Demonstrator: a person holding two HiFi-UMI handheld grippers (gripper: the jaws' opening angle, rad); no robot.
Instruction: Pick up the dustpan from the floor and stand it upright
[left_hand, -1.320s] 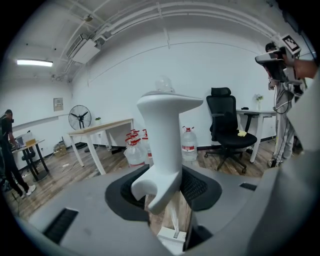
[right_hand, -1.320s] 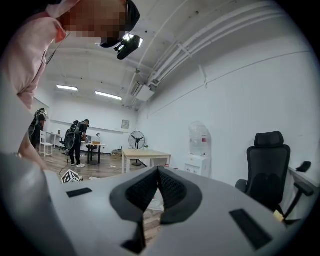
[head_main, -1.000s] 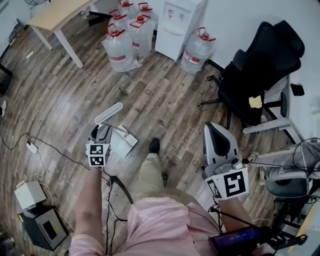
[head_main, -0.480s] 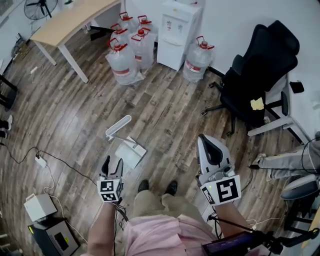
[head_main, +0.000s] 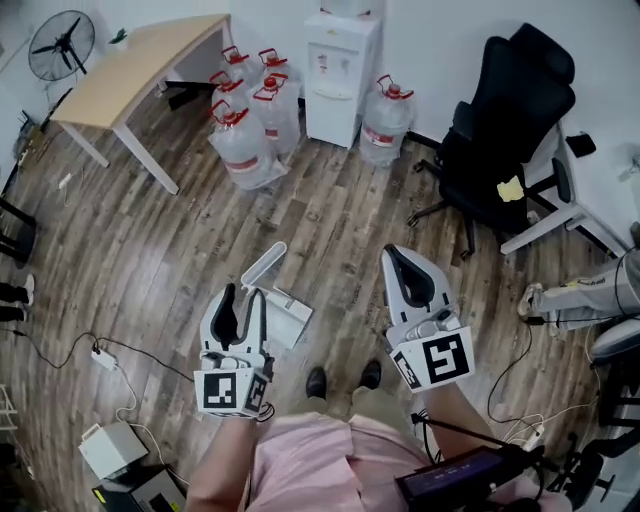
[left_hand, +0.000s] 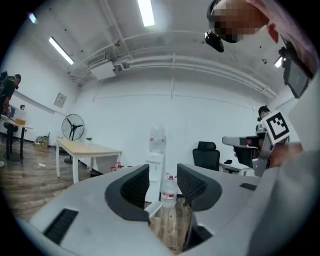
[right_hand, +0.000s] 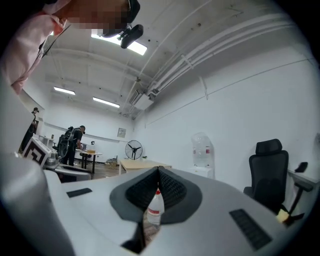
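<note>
**Dustpan on the floor, both tongs off it**

From the head view I saw the white plastic dustpan (head_main: 290, 318) on the brown wood-plank floor (head_main: 150, 240), just in front of my black shoes (head_main: 317, 381). Its long handle ran away from me towards the far left. It looked to be standing on its pan with the handle up, though from so steep an angle I could not be sure.

The left tongs (head_main: 243, 300) hung just beside it on the left. Their jaws stood moderately apart and had just been narrowing. In the left gripper view the left tongs (left_hand: 162, 180) pinched nothing. Only a sliver of the dustpan (left_hand: 154, 207) showed low in the gap, apart from both pads.

The right tongs (head_main: 398, 258) were held to the right of the dustpan, clear of it. In the right gripper view the right tongs (right_hand: 158, 173) had their tips together and were empty.

Against the far wall stood a white water dispenser (head_main: 340, 60) with clear red-capped water jugs (head_main: 240, 140) to its left. A black office chair (head_main: 510, 130) stood at the far right.
</note>
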